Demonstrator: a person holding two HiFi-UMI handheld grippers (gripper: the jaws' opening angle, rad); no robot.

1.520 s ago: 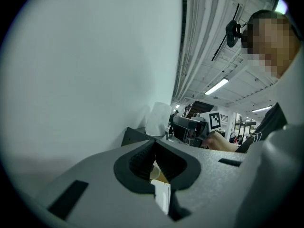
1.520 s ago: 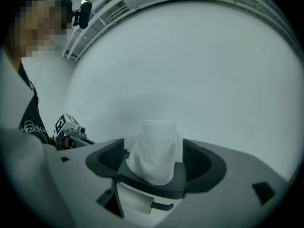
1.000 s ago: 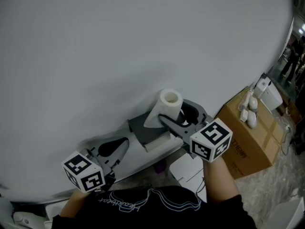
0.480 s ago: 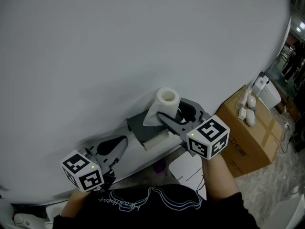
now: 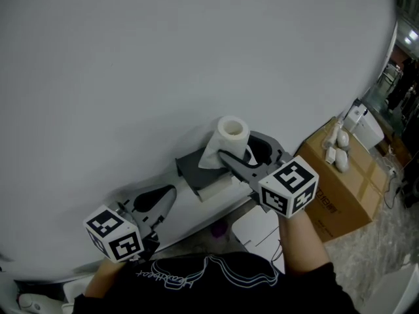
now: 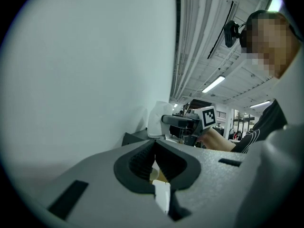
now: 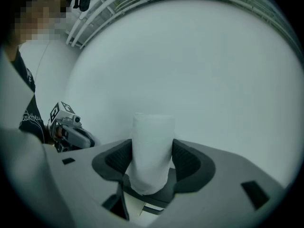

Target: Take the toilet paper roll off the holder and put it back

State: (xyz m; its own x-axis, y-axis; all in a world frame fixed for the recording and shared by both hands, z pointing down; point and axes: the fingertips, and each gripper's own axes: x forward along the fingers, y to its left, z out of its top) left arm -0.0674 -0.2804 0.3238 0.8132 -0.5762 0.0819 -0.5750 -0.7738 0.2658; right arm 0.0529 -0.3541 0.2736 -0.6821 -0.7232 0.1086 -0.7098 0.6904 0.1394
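We read the right gripper point(image 7: 152, 152) as clamped mid-body on the toilet paper roll point(image 5: 232, 135), jaws just closed in. The roll stands upright at the holder point(image 5: 194, 170). The left gripper point(image 6: 155, 156) is closed and empty. The roll is light, soft and crushable, so we grip gently

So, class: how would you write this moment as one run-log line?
right gripper: jaws just been closing, now gripping toilet roll | toilet roll: upright, at holder | left gripper: shut, empty

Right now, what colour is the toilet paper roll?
The toilet paper roll is white, clearest in the right gripper view.
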